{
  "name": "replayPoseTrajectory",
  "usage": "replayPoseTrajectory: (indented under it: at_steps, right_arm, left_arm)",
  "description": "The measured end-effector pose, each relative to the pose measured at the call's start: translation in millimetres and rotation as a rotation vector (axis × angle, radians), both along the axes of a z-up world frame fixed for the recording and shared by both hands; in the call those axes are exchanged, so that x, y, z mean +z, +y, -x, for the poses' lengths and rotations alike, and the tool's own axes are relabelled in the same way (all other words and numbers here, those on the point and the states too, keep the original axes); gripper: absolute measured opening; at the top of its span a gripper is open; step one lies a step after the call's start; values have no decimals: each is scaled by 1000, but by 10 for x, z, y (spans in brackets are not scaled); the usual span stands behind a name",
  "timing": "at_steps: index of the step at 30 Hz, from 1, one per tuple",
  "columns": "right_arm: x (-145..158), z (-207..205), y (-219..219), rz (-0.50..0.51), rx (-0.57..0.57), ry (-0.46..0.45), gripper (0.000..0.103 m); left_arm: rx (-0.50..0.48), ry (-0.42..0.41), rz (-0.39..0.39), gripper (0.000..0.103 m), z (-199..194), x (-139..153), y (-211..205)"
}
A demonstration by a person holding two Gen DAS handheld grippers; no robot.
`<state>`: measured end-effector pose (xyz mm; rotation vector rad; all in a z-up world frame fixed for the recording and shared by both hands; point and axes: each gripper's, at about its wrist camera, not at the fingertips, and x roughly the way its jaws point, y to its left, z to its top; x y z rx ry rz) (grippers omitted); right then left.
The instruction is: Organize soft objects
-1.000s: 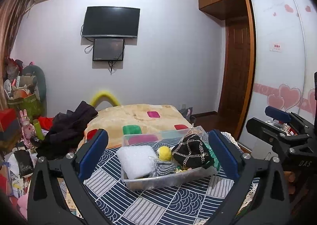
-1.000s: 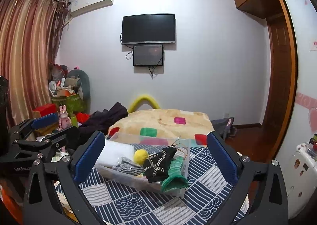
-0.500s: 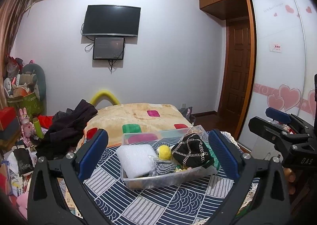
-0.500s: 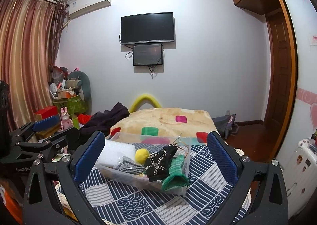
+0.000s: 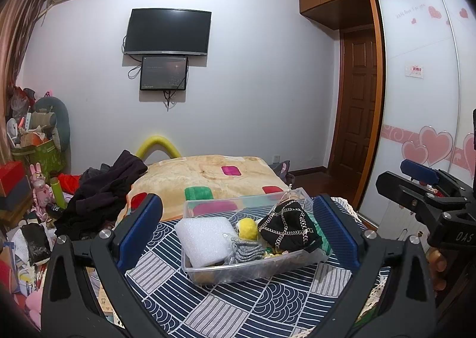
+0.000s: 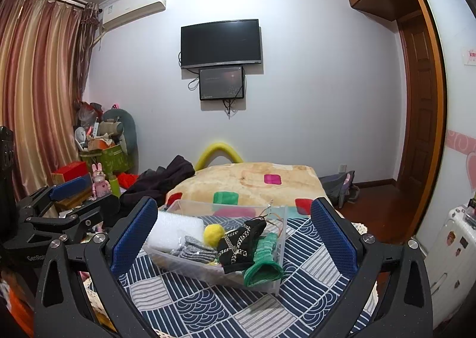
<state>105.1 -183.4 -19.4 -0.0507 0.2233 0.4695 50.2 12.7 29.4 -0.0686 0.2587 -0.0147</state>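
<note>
A clear plastic bin [image 5: 253,271] [image 6: 190,268] stands on a blue patterned cloth [image 5: 238,305]. It holds a white foam pad [image 5: 203,238] [image 6: 174,229], a yellow pompom [image 5: 247,228] [image 6: 213,233], grey knitwear [image 5: 245,251] [image 6: 195,250], a black chained pouch [image 5: 287,228] [image 6: 242,244] and a green knit piece [image 6: 263,260]. My left gripper [image 5: 238,228] is open and empty, held above and in front of the bin. My right gripper [image 6: 235,234] is open and empty, likewise in front of the bin.
A tan blanket [image 5: 208,177] with coloured patches lies behind the bin. Dark clothes [image 5: 101,192] are heaped to its left, with clutter and boxes [image 5: 26,189] by the wall. A wardrobe [image 5: 422,100] stands on the right, a white suitcase [image 6: 455,248] beside it.
Both views have shifted slightly, with the bin a little lower in frame. Both grippers stay open and nothing in the bin has moved.
</note>
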Motion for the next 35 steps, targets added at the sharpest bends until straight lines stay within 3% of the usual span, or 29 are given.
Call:
replayPoseTrajectory:
  at_steps: [35]
  right_arm:
    - [-2,9,6,1,4,14,103]
  left_arm:
    - [-30,31,26,102,-47,-44,0]
